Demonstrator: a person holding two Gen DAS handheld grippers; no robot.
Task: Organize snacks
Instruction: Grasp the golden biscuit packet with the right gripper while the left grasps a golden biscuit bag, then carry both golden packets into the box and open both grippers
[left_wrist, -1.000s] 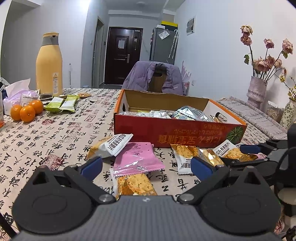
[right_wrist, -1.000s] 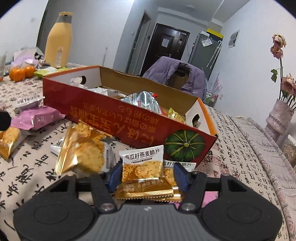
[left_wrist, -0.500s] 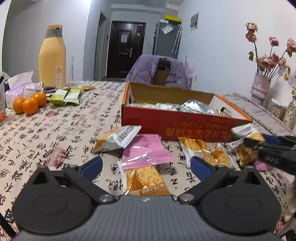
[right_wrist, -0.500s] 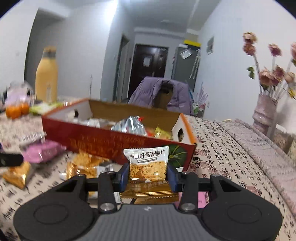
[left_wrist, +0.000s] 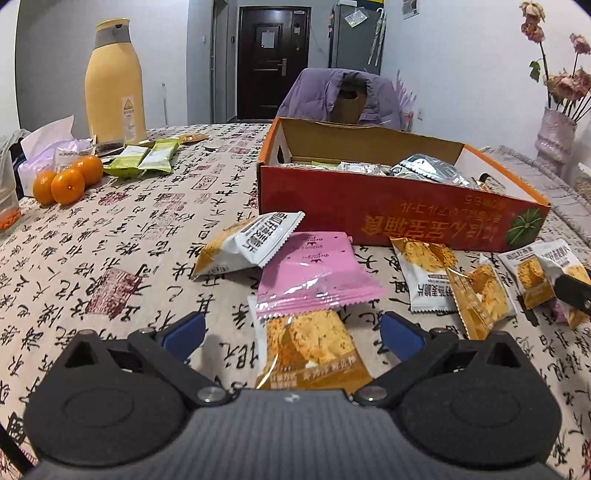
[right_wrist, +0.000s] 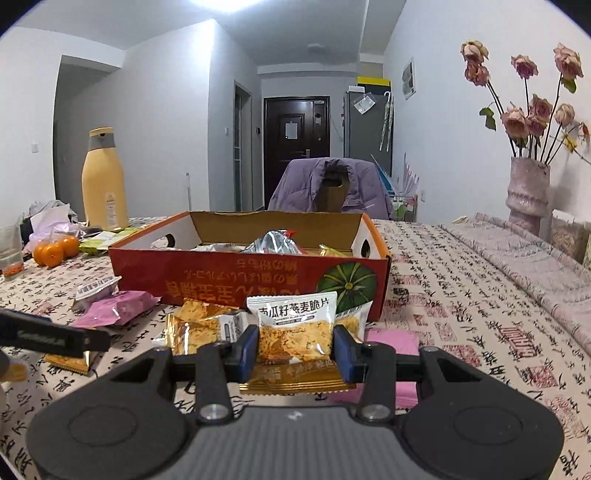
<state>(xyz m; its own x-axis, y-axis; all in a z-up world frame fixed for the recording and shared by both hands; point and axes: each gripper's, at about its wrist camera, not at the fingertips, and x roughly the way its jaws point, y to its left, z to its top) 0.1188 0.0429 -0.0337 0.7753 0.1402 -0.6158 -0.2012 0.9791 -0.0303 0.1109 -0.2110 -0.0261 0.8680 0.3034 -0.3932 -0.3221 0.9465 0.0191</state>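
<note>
The right gripper (right_wrist: 295, 349) pinches an oat-crisp packet (right_wrist: 293, 328) by its 2 side edges, blue pads pressed into the wrapper, the packet standing upright and clear of the tablecloth (right_wrist: 461, 295). Directly ahead sits the red cardboard box (right_wrist: 236, 273), its near wall facing the camera and a silver pouch (right_wrist: 273, 242) heaped in the middle of it. The step in hand looks like carrying this packet over that near wall and into the box

To do it well, lift enough that the packet's lower seam clears the cardboard rim, then travel forward before letting go; a release too soon would drop it on the packets (right_wrist: 201, 326) lying just in front of the box. The wrapper is thin and slippery, so keep the squeeze steady and avoid any quick roll of the wrist. Aim for the right end of the box, where the contents seem lower than the silver pouch

The left gripper (left_wrist: 291, 334) is spread wide and holds nothing; it hovers low over a golden packet (left_wrist: 310, 350) that lies partly under a pink packet (left_wrist: 314, 273). A white and orange packet (left_wrist: 247, 240) rests just beyond, overlapping the pink one. Take the golden packet by its free near end so the pink one is not dragged along
</note>
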